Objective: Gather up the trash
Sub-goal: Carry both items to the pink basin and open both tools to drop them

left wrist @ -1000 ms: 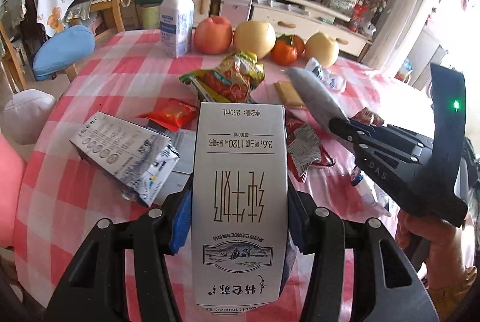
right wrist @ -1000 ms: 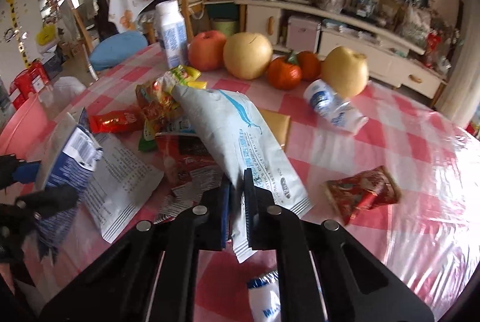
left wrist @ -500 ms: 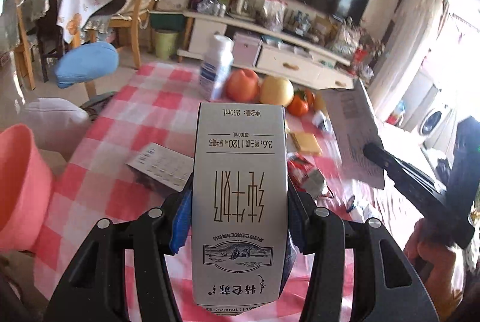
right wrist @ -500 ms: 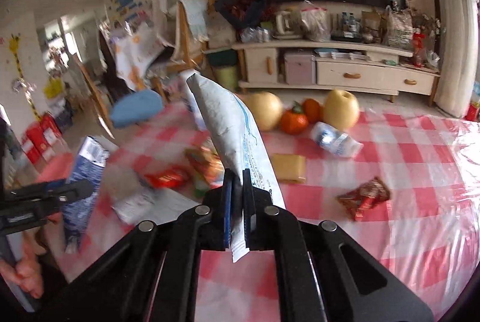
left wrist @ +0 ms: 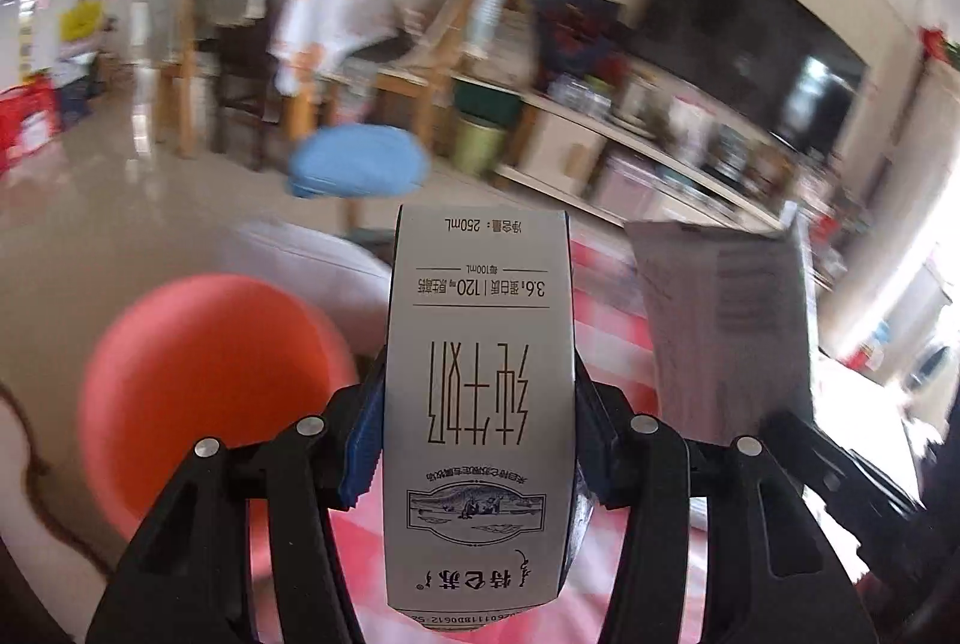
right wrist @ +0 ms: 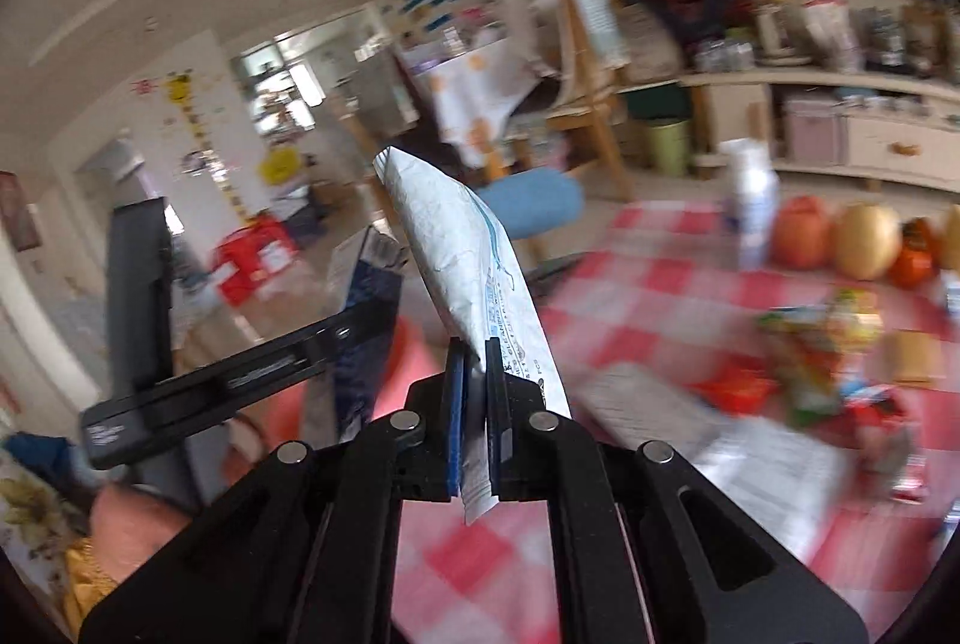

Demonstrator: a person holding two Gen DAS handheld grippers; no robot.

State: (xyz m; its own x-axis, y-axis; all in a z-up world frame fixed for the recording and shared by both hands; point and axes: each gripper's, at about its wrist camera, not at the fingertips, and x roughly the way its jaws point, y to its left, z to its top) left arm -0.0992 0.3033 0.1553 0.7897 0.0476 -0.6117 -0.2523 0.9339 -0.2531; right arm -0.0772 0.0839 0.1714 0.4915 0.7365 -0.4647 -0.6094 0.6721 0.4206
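Observation:
My left gripper (left wrist: pixel 480 440) is shut on a grey milk carton (left wrist: pixel 480 404) with dark print, held upright in the air. A salmon-pink bin (left wrist: pixel 204 392) sits low to its left, past the table edge. My right gripper (right wrist: pixel 474 404) is shut on a crumpled white and blue bag (right wrist: pixel 468 254), which stands up from the jaws. The bag also shows in the left wrist view (left wrist: pixel 726 320) at the right. The left gripper with its carton (right wrist: pixel 366 296) shows at the left of the right wrist view. Both views are blurred by motion.
The red and white checked table (right wrist: pixel 630 284) carries several wrappers (right wrist: pixel 822 338), a flattened carton (right wrist: pixel 648 404), a white bottle (right wrist: pixel 750 200) and a row of fruit (right wrist: pixel 864 236). A blue stool (left wrist: pixel 360 158), wooden chairs and a TV cabinet stand beyond.
Both grippers have lifted off the table and swung left with their loads. The pink bin has come further into the left wrist view and the table has slid right.

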